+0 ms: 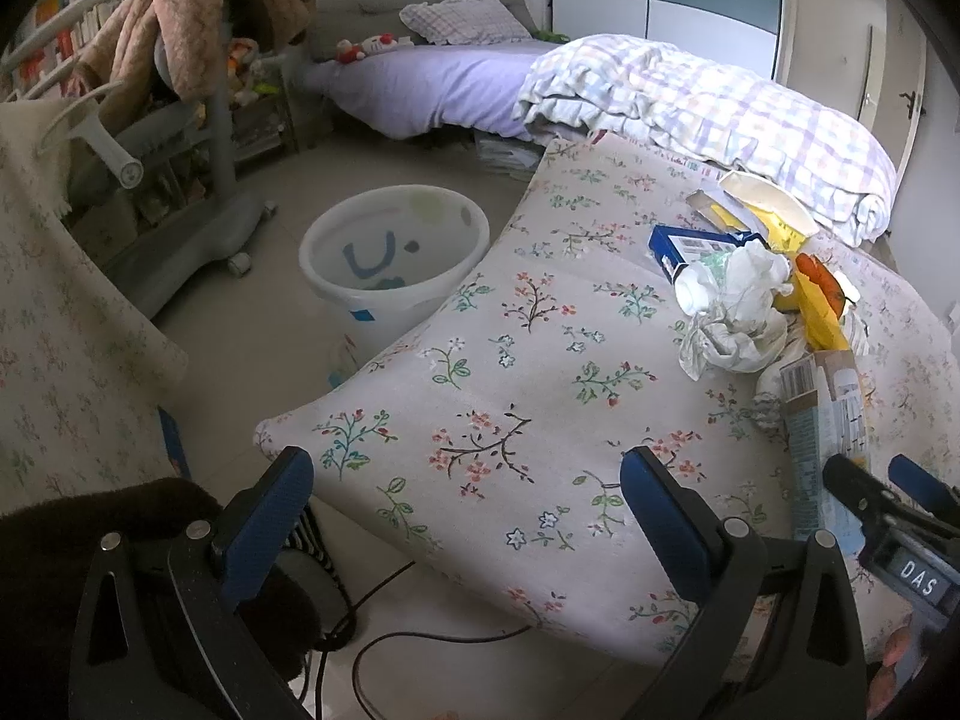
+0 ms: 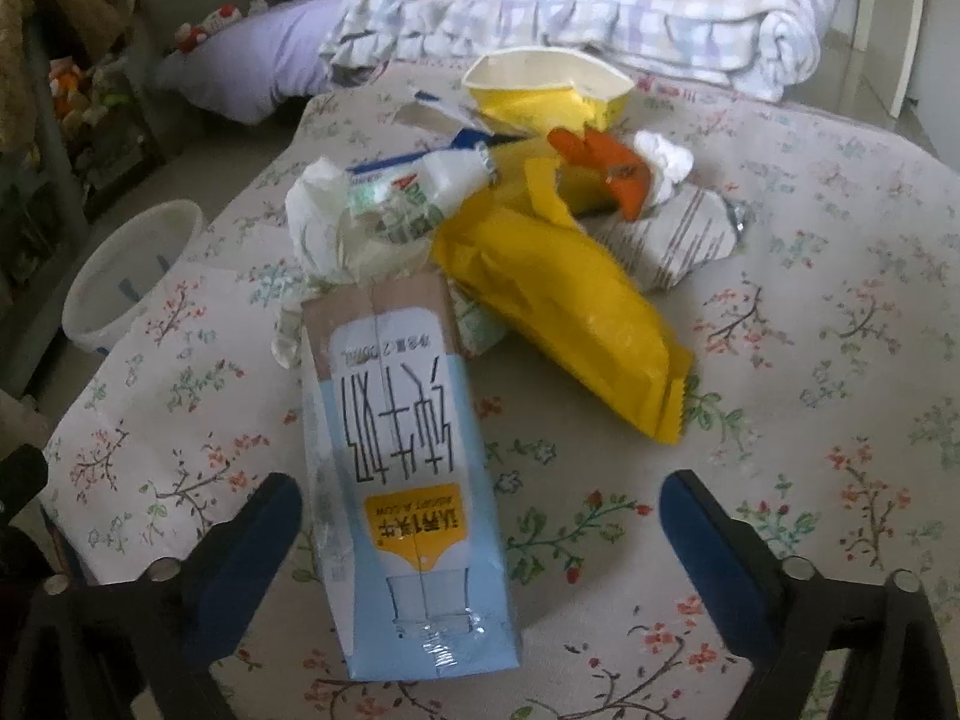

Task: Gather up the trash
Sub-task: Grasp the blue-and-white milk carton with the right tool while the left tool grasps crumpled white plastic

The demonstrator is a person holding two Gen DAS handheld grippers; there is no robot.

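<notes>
Fingers, right: the right gripper (image 2: 480,546) stands wide apart astride the carton (image 2: 408,480), pads clear of both its sides; nothing is clamped.
Fingers, left: the left gripper (image 1: 468,522) is spread and empty over the near desk (image 1: 480,360) corner, lower middle of its view.
Trash: carton at lower centre of the right view; the heap behind it holds a tissue (image 2: 318,210), tube (image 2: 432,186), yellow bag (image 2: 558,312) and cup (image 2: 540,90).
Bin: the bin (image 1: 396,258) stands on the floor beside the desk's left edge, left of centre in the left view.
Risk, grip: the carton sits off-centre, nearer the left finger; closing may skew or crush it, I judge.
Risk, heap: its far end touches the tissue and bag, so lifting may drag them.
Risk, drop: the bin lies below the edge; an early release lands on the floor.
Room: bare cloth fills the left half of the desk; the path toward the bin looks open, though a chair base (image 1: 198,240) stands near.
</notes>
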